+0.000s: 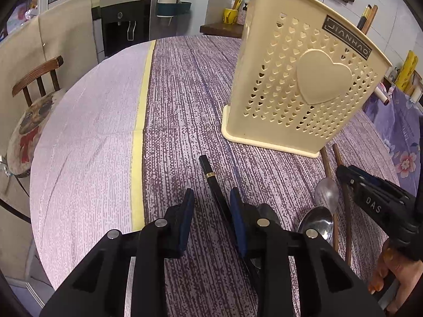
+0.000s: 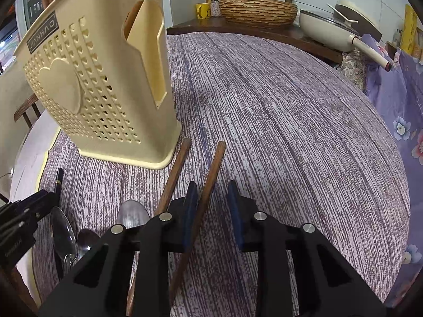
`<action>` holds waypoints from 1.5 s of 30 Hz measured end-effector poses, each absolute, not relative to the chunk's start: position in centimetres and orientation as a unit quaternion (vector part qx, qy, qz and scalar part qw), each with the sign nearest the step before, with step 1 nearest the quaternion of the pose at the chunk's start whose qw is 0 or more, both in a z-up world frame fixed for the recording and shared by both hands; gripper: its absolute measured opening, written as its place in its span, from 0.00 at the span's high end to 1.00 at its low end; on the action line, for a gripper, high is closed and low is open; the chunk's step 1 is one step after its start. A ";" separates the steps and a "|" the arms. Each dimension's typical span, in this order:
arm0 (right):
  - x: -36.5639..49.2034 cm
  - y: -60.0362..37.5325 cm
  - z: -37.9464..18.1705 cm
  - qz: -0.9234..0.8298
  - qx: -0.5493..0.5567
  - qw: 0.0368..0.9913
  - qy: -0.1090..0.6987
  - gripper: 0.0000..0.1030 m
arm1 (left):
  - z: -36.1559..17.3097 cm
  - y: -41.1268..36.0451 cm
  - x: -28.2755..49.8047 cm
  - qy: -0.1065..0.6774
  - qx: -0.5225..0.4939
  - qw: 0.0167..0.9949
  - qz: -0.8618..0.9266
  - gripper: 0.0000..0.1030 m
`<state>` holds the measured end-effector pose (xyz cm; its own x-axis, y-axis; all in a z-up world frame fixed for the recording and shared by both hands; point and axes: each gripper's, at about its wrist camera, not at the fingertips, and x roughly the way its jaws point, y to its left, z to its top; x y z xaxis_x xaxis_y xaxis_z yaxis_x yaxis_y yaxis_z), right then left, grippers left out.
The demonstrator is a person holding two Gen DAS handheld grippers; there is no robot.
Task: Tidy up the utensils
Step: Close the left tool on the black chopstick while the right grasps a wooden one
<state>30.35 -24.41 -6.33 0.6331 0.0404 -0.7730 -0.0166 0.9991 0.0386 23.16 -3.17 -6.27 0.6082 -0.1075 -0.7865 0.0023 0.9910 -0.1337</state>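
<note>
A cream perforated utensil holder (image 1: 296, 84) with a raised heart stands on the purple tablecloth; it also shows in the right wrist view (image 2: 100, 87). A black chopstick (image 1: 211, 182) lies between my left gripper's (image 1: 211, 198) open fingers, close to the right finger. Two brown wooden chopsticks (image 2: 214, 169) and several spoons (image 2: 132, 214) lie in front of the holder. My right gripper (image 2: 212, 190) is open, low over the table, with one brown chopstick running between its fingers beside the left pad. Brown chopsticks stand inside the holder.
A chair with a dog cushion (image 1: 29, 121) stands at the table's left. A wooden shelf with a woven basket (image 2: 257, 10), a pan (image 2: 333, 23) and a yellow cup (image 2: 202, 10) runs behind the table. Floral purple cloth (image 2: 396, 111) hangs at the right.
</note>
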 end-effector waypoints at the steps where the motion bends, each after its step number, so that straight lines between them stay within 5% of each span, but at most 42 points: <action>1: 30.3 -24.3 -6.3 0.015 0.012 0.904 0.427 0.75 | -6.3 -3.3 23.2 0.441 -0.057 0.895 -0.031 0.72; 12: 30.4 -24.1 -6.3 0.017 0.010 0.905 0.426 0.75 | -6.5 -4.2 22.9 0.435 -0.022 0.900 -0.015 0.84; 22: 31.8 -24.1 -6.2 0.013 0.014 0.903 0.429 0.77 | -6.4 -5.2 23.2 0.443 0.000 0.896 -0.024 0.86; 30: 32.1 -24.2 -6.2 0.011 0.014 0.903 0.428 0.88 | -6.3 -4.6 23.6 0.448 0.003 0.893 -0.042 0.89; 45: 32.0 -24.4 -6.3 0.012 0.033 0.905 0.425 0.89 | -6.3 -3.9 24.6 0.456 -0.008 0.888 -0.049 0.92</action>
